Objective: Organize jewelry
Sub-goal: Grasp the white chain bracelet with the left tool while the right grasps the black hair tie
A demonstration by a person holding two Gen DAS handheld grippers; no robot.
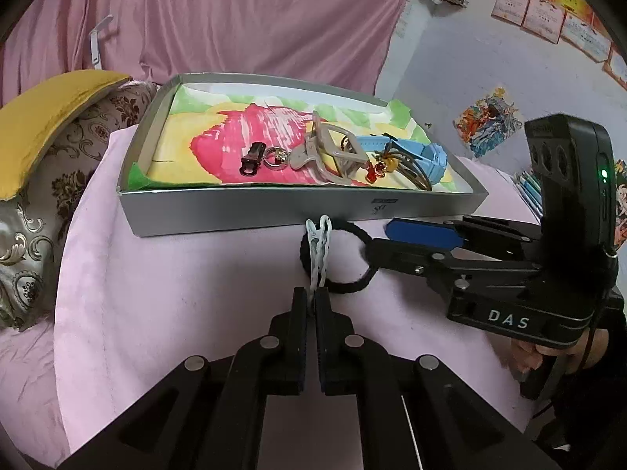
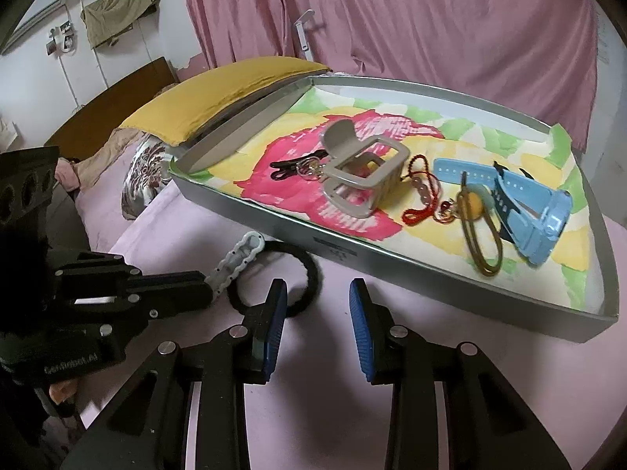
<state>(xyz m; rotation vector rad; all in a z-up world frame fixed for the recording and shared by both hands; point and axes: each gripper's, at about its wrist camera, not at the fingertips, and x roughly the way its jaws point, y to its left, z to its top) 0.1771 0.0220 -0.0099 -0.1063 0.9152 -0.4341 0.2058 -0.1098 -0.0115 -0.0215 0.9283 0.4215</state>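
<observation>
At far left, a mustard-yellow cushion (image 1: 51,117) leans on a brocade pillow (image 1: 58,180) at the edge of the pink bedspread (image 1: 176,293) where I am sorting jewelry. Next comes the shallow grey box (image 1: 250,215), lined with a bright floral paper, already holding a small black clip (image 1: 250,158), a ring charm (image 1: 276,156), a beige claw clip (image 1: 329,152), a red-corded charm (image 1: 378,166) and a blue watch strap (image 1: 415,152), apparently the items judged sorted so far. Just in front of the box's near wall lies the piece in hand: a white clip (image 1: 319,250) resting across a black hair tie (image 1: 337,258). My left gripper (image 1: 311,305) has its fingers pressed together on the clip's near end, pinching it, which I read as the grasp for carrying it into the box. To the right, my right gripper (image 2: 317,313) points at the hair tie with its blue-padded fingers (image 2: 274,325) spread; one pad sits at the loop's edge, but nothing is squeezed, and it looks placed either to steady the tie or to take it next. Beyond, a pink curtain (image 1: 235,19) covers the back, and certificates (image 1: 556,8) and a colourful picture (image 1: 488,121) hang on the pale wall at right.
</observation>
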